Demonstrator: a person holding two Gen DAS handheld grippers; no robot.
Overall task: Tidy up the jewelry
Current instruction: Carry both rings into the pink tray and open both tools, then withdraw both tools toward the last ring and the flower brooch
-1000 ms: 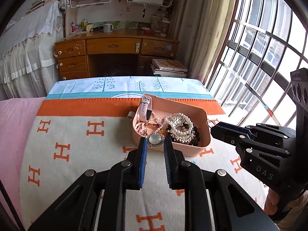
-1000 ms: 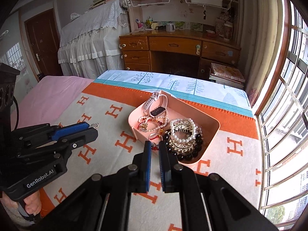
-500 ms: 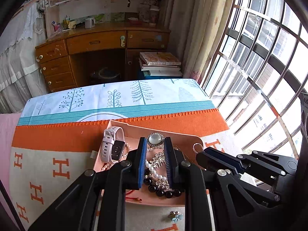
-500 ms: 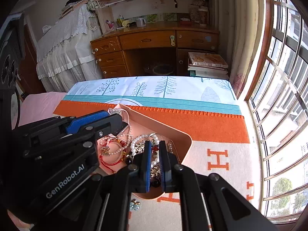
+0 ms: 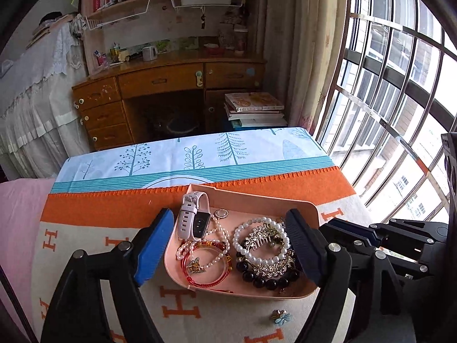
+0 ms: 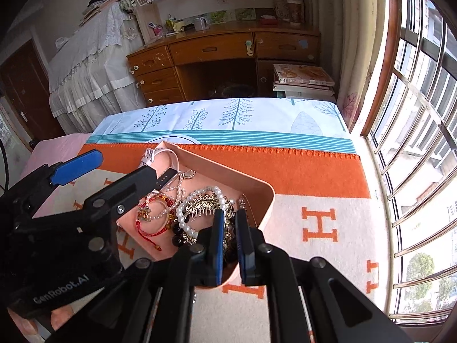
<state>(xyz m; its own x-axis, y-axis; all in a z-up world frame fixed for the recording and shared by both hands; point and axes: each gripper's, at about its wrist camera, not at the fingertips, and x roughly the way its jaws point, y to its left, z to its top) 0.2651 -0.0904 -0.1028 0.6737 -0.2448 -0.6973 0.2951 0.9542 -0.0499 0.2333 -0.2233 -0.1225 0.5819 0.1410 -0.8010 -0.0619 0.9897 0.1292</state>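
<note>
A pink tray (image 5: 310,208) (image 6: 264,191) on the orange-and-white blanket holds a pink smartwatch (image 5: 194,214), pearl bracelets (image 5: 257,245), a red bangle (image 5: 205,265), black beads (image 5: 265,278), a gold hair comb (image 6: 204,204) and a round pearl brooch (image 5: 221,213) (image 6: 188,175). My left gripper (image 5: 228,243) is open wide and empty above the tray. My right gripper (image 6: 228,245) hovers over the tray's near right corner, jaws nearly together with nothing between them. A small blue flower piece (image 5: 281,316) lies on the blanket in front of the tray.
The tray sits on a bed with a tree-print sheet (image 5: 185,154) beyond it. A wooden desk (image 5: 160,85) and stacked books (image 5: 254,108) stand past the bed. A barred window (image 5: 400,100) runs along the right.
My left gripper carried the round pearl brooch over the tray, opened wide and let it go; it now lies in the tray. My right gripper moved in over the tray.
</note>
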